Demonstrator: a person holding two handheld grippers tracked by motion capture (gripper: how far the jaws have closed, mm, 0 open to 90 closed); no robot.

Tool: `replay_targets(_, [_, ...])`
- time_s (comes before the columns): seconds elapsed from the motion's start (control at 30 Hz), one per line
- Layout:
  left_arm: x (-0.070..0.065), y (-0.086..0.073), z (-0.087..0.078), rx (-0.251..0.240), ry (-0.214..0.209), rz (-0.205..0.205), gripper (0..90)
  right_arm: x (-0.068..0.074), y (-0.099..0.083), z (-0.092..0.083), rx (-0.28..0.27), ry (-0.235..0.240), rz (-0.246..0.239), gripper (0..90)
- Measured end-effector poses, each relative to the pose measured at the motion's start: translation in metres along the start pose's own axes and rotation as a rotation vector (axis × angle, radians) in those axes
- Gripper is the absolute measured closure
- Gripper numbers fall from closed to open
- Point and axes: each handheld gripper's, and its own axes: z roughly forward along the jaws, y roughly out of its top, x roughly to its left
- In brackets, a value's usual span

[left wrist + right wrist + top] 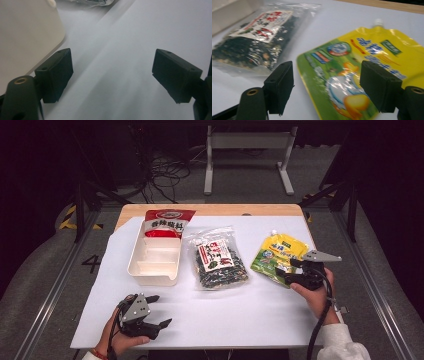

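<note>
Right hand-held gripper (289,271) sits at the near edge of the yellow pouch (278,253), on the right side of the worktop (260,312). In the right gripper view its jaws stand apart, unclenched, with the pouch (367,67) lying flat beyond and between them; the left jaw is over the bare sheet just beside the pouch's green edge, the right jaw over the printed face. No pad presses on the pouch. Spout points to the far side of the worktop.

Left hand-held gripper (161,310) rests near the front left of the worktop, jaws wide and released, nothing between them. The white tray (134,265) is just beyond it; in the left gripper view the tray wall (27,35) is close beside the left jaw.

Clear bag of dark contents (218,260) lies between tray and pouch. Red packet (167,222) sits in the tray's far compartment.
</note>
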Motion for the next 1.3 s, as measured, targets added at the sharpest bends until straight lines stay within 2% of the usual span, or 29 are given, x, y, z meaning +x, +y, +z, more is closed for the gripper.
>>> replay_targets(0.07, [0.0, 0.001, 0.001, 0.0, -0.002, -0.001, 17.7, 0.01, 0.005, 0.009, -0.005, 0.049, 0.005, 27.6])
replay_targets(0.23, [0.0, 0.004, 0.003, -0.001, -0.01, 0.002, 17.7, 0.034, 0.016, 0.037, 0.02, 0.116, -0.001, 27.8])
replay_targets(0.27, [0.0, 0.004, 0.003, -0.001, -0.01, 0.002, 17.6, 0.034, 0.016, 0.037, 0.02, 0.116, -0.001, 27.8])
replay_targets(0.3, [-0.001, 0.005, 0.005, 0.009, -0.016, 0.007, 17.2, 0.047, 0.022, 0.055, 0.054, 0.138, -0.014, 27.3])
replay_targets(0.33, [-0.001, 0.005, 0.005, 0.009, -0.016, 0.007, 17.0, 0.047, 0.022, 0.055, 0.054, 0.138, -0.014, 27.3])
replay_targets(0.43, [-0.003, 0.004, 0.005, 0.022, -0.007, 0.015, 16.9, 0.063, 0.026, 0.076, 0.11, 0.132, -0.055, 27.2])
replay_targets(0.53, [-0.003, 0.002, 0.002, 0.013, 0.0, 0.005, 17.0, 0.071, 0.029, 0.092, 0.134, 0.136, -0.052, 26.4])
replay_targets(0.67, [-0.003, 0.0, -0.001, 0.015, 0.0, -0.002, 16.7, 0.073, 0.031, 0.106, 0.162, 0.15, -0.031, 24.8])
replay_targets(0.77, [-0.004, 0.0, -0.001, 0.015, -0.001, 0.001, 16.1, 0.07, 0.033, 0.116, 0.194, 0.159, -0.015, 19.9])
replay_targets(0.83, [-0.005, 0.0, -0.001, 0.018, -0.005, 0.006, 15.5, 0.066, 0.035, 0.122, 0.212, 0.181, 0.023, 16.4])
replay_targets(0.93, [-0.005, 0.0, -0.001, 0.021, -0.011, 0.004, 15.2, 0.063, 0.036, 0.129, 0.239, 0.203, 0.049, 12.3])
replay_targets(1.0, [-0.004, 0.0, 0.0, 0.019, -0.023, -0.008, 15.1, 0.06, 0.037, 0.134, 0.263, 0.236, 0.082, 10.8])
replay_targets(1.03, [-0.004, -0.001, -0.001, 0.017, -0.027, -0.014, 15.0, 0.059, 0.038, 0.135, 0.272, 0.247, 0.08, 10.8])
replay_targets(1.1, [-0.002, -0.001, -0.001, 0.012, -0.035, -0.017, 15.0, 0.059, 0.04, 0.136, 0.29, 0.255, 0.073, 12.2])
replay_targets(1.2, [-0.003, 0.0, 0.0, 0.011, -0.041, -0.023, 14.9, 0.059, 0.043, 0.136, 0.314, 0.292, 0.069, 23.2])
replay_targets(1.23, [-0.003, 0.0, 0.0, 0.011, -0.041, -0.023, 14.9, 0.059, 0.043, 0.136, 0.314, 0.292, 0.069, 23.2])
replay_targets(1.3, [-0.001, 0.0, 0.0, -0.003, -0.063, -0.033, 14.9, 0.059, 0.043, 0.135, 0.326, 0.311, 0.07, 30.4])
